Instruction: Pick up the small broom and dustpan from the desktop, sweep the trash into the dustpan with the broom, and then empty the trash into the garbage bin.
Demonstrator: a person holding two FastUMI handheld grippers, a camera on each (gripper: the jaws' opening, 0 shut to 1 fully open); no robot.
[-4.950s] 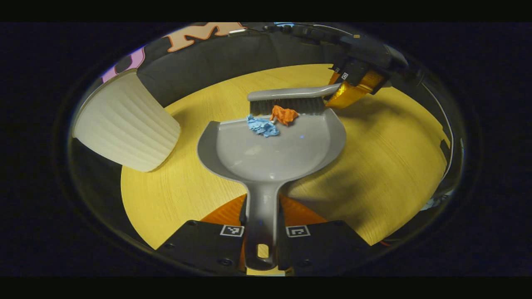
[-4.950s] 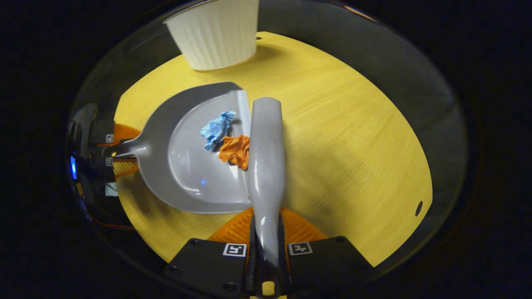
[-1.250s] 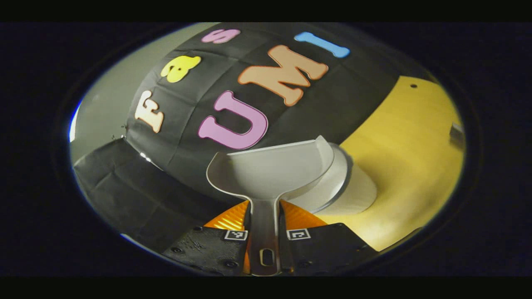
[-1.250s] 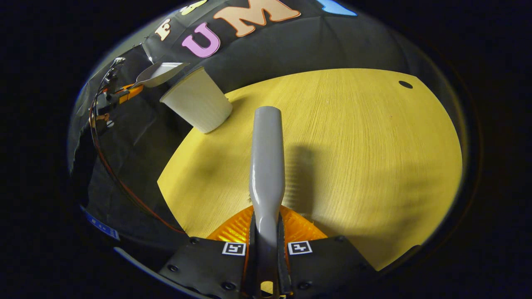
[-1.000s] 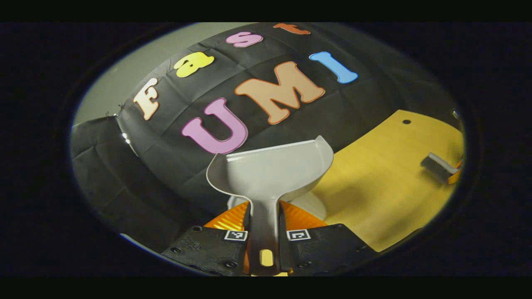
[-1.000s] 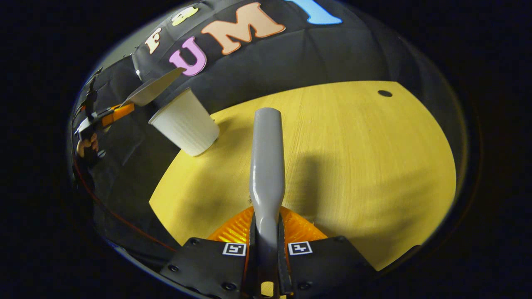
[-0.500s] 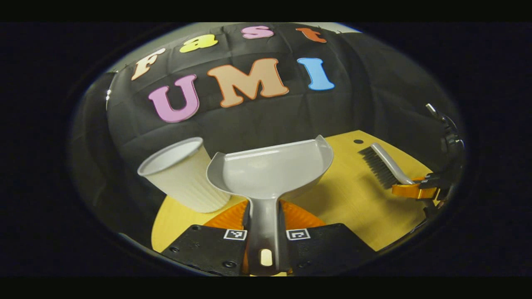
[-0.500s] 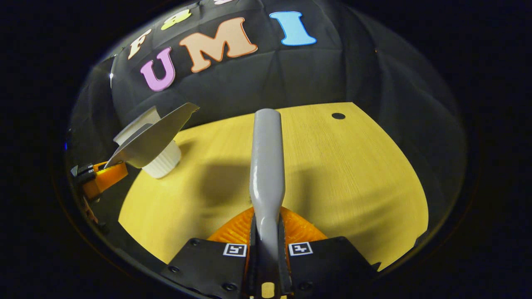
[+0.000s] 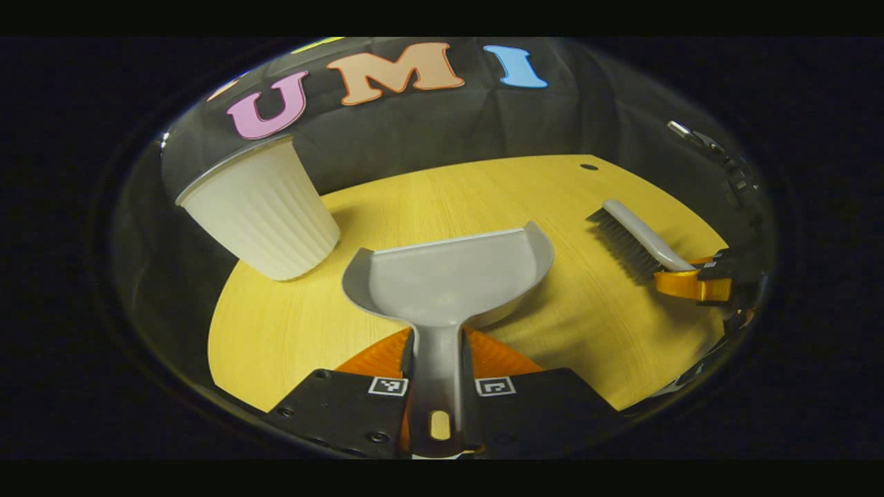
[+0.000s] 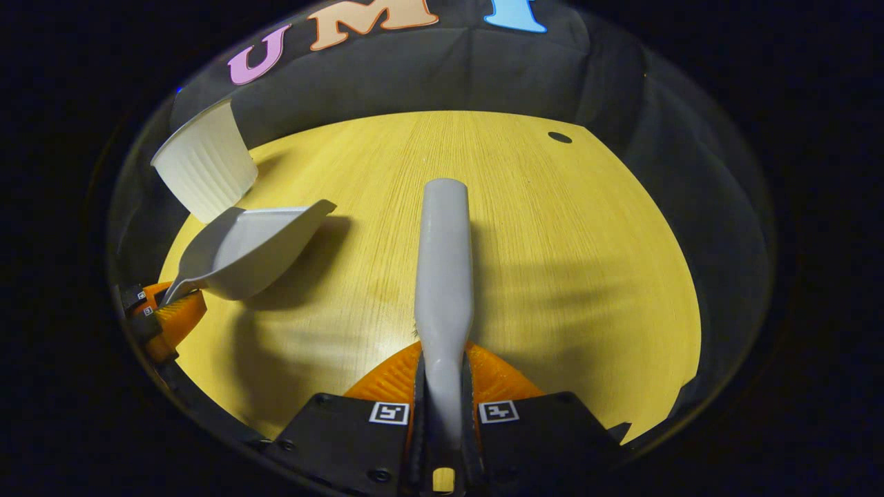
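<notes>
The left gripper [image 9: 436, 386] has its jaws closed tight on the handle of the dustpan [image 9: 449, 283], holding the pan off the yellow surface [image 9: 428, 200] with its mouth pointing away and slightly up. The pan's inside is bare; no scraps lie in it. The right gripper [image 10: 442, 407] has its jaws clamped on the handle of the small broom [image 10: 443, 276], whose bristles [image 9: 621, 241] point down, seen from the left gripper view to the right of the dustpan.

The garbage bin [image 9: 259, 207], a ribbed white cup, stands upright on the surface just beyond the dustpan's left corner, near the surface's far edge. What lies inside the bin cannot be seen from either view. No trash shows on the visible surface around the dustpan.

With the pan bare and the surface free of scraps, the sweeping and emptying look done, though the bin's contents stay hidden.

Risks from here, as judgements: the bin looks light and stands close to the dustpan's left corner, so a sideways swing of the pan could knock it over and spill whatever it holds. Both tools hang from narrow handles; if either is let go while above the surface, it may drop, bounce or slide toward the bin.
</notes>
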